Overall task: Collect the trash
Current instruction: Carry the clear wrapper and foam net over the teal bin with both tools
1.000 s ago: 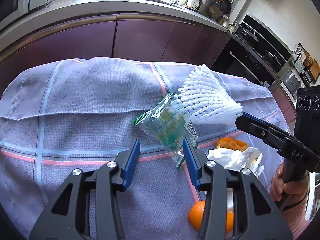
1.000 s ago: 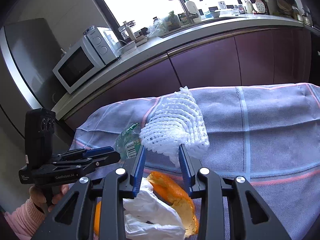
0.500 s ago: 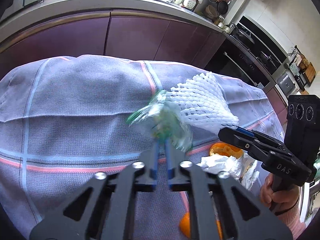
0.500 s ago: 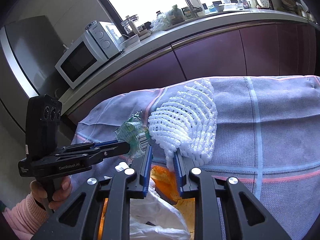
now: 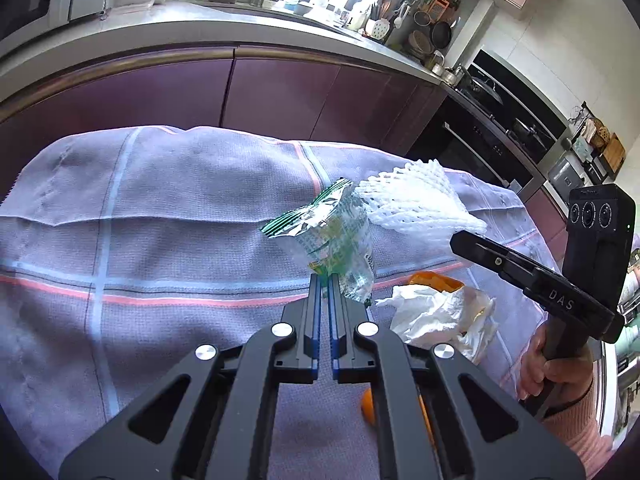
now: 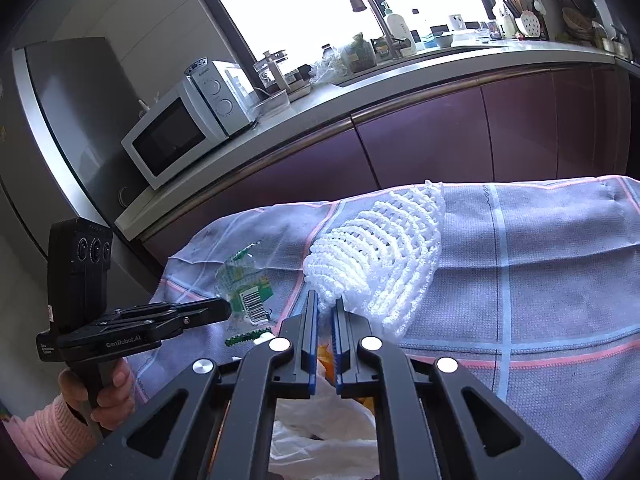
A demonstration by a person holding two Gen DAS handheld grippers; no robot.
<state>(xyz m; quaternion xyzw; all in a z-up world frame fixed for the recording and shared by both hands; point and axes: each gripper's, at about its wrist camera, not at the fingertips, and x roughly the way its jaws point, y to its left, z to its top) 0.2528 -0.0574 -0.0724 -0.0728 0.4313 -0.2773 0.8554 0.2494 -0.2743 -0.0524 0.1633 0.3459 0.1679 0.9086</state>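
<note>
Crinkled green-and-clear plastic wrapper (image 5: 332, 236) and white foam fruit net (image 5: 416, 208), beside the crumpled white tissue (image 5: 440, 312): left gripper (image 5: 325, 280) and right gripper (image 6: 326, 304), spread a second ago, now pinch them; lifting can follow.

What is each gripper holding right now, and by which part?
Left gripper pinches the green wrapper by its near lower edge; right gripper pinches the white foam net by its near corner.

I see a grey checked cloth (image 5: 168, 216) over the table, purple cabinets (image 6: 420, 136) behind, a white microwave (image 6: 180, 128) beside the fridge (image 6: 68, 92), a faucet (image 6: 372, 8), and a black oven (image 5: 480, 144).
</note>
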